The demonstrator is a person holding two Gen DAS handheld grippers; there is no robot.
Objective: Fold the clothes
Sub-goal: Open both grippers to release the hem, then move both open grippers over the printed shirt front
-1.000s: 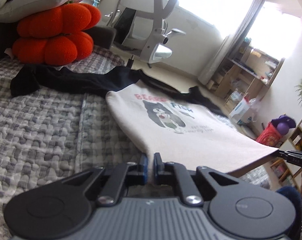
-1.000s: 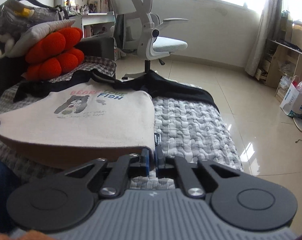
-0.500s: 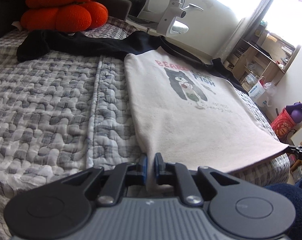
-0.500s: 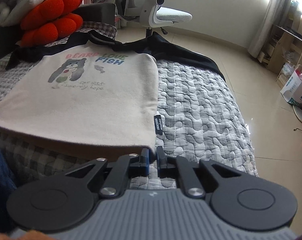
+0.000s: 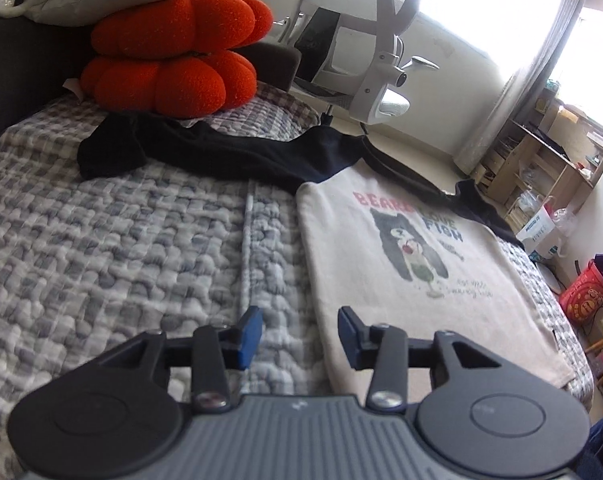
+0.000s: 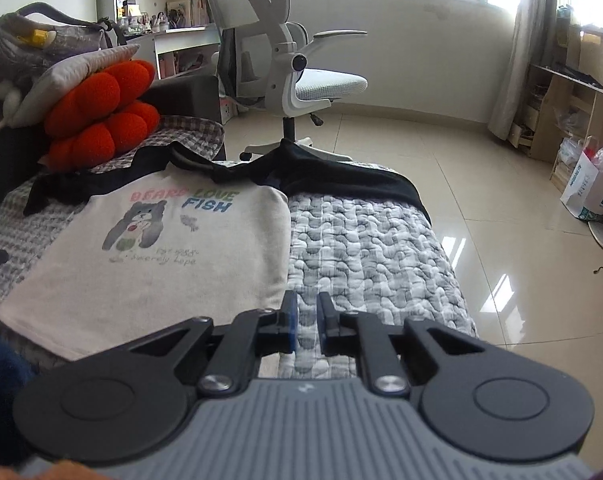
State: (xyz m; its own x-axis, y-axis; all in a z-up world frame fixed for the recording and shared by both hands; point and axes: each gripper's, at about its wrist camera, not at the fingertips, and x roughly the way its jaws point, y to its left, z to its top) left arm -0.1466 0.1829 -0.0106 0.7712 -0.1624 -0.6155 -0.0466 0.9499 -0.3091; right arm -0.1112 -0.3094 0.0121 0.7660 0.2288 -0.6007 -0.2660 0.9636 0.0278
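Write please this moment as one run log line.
left gripper: open | right gripper: open | shirt: flat on bed, not held | folding: not begun

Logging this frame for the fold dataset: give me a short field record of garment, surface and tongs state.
garment: cream shirt with bear print and black sleeves, spread flat, print up
surface: grey checked quilt on a bed
left tongs: open, empty, straddling the shirt's side edge near the hem
right tongs: slightly open, empty, just off the shirt's other hem corner
background: orange cushions at bed head, white office chair on the floor
fold status: no fold yet
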